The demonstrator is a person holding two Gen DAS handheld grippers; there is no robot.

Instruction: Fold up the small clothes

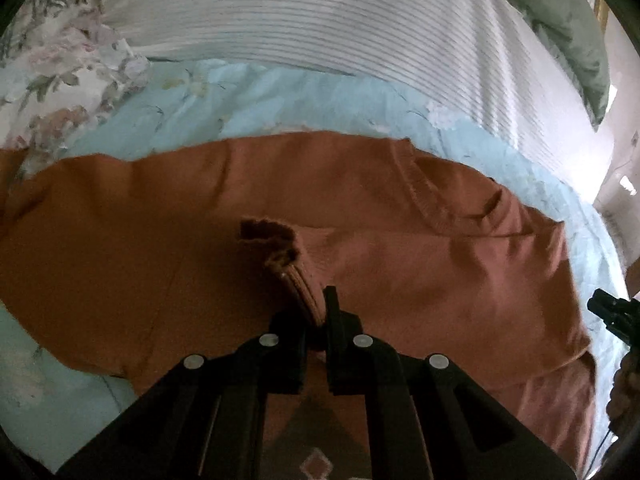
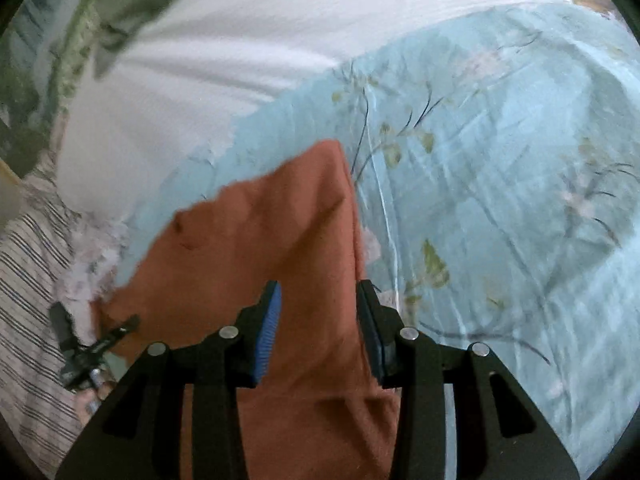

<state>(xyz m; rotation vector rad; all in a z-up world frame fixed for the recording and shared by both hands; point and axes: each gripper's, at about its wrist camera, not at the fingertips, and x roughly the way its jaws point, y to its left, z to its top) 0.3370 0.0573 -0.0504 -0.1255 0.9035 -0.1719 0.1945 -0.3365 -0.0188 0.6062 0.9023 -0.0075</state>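
The left gripper (image 1: 316,312) has its 2 black fingers pinched together on a ribbed, rust-orange edge of the knitted orange garment (image 1: 400,264), with a bunched, frayed-looking fold of the cloth rising just ahead of the fingertips. From that pinch the garment spreads wide to both sides across the pale blue floral bedsheet (image 1: 248,100); a ribbed neckline or seam curves over its far right part. Near the lower edge of the left wrist view a pale diamond pattern shows on the fabric between the gripper's arms.

The right gripper (image 2: 318,300) holds its 2 fingers spread apart, the left one faced with a blue ridged pad (image 2: 269,336), and nothing is clamped between them. A narrower, sleeve-like stretch of the same orange garment (image 2: 272,232) runs between and under the fingers and ends at a corner farther ahead, lying on the blue floral bedsheet (image 2: 500,200).

Beyond the sheet lies a white ribbed blanket (image 1: 304,20), with an olive-green cloth (image 1: 560,28) at its far right corner and a cream floral fabric (image 1: 60,60) to the left. The other gripper shows at the right edge of the left wrist view and at the lower left of the right wrist view, beside a striped white cloth (image 2: 28,280).
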